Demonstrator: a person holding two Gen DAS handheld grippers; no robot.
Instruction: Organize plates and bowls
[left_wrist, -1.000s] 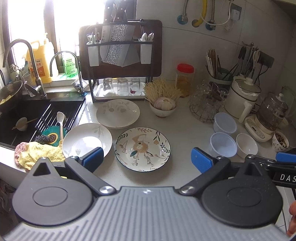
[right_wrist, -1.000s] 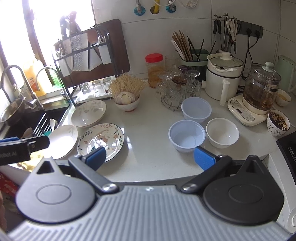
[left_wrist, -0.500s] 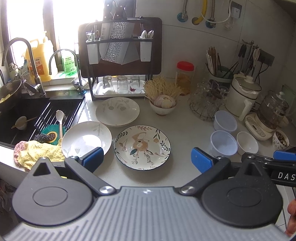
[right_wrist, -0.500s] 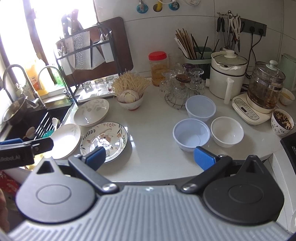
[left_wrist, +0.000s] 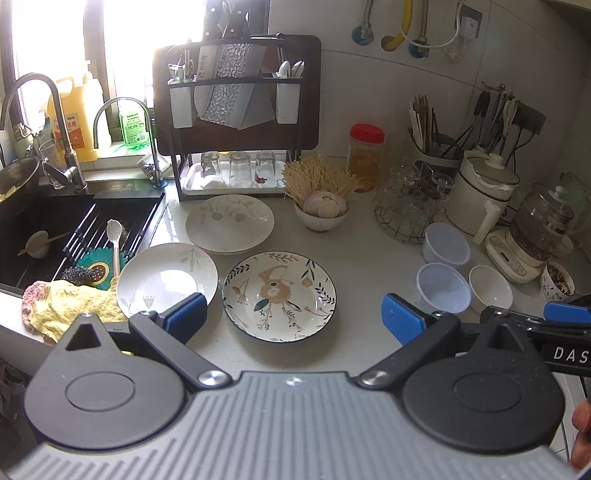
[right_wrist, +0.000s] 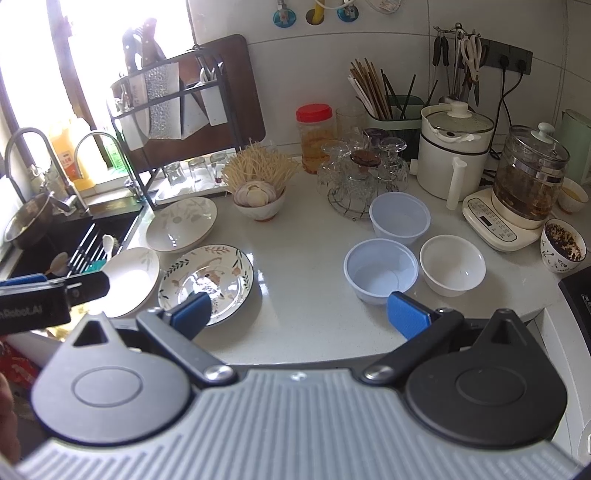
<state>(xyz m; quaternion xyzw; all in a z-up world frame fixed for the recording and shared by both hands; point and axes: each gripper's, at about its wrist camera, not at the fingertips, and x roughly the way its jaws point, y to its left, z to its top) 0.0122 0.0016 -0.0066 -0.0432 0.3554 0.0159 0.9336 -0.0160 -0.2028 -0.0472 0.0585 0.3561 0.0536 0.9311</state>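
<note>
Left gripper (left_wrist: 291, 319), jaws spread, faces three plates (left_wrist: 279, 295); right gripper (right_wrist: 301, 314), lettered "DAS", likewise spread, near three bowls (right_wrist: 380, 269).

A kitchen corner with white tiled walls (left_wrist: 369, 92). Bright daylight pours through a window (left_wrist: 55, 44) above a dark sink (left_wrist: 48, 221) with two curved taps. A pale speckled counter (right_wrist: 306, 266) runs along the wall, under a black socket strip (right_wrist: 506, 59).
</note>
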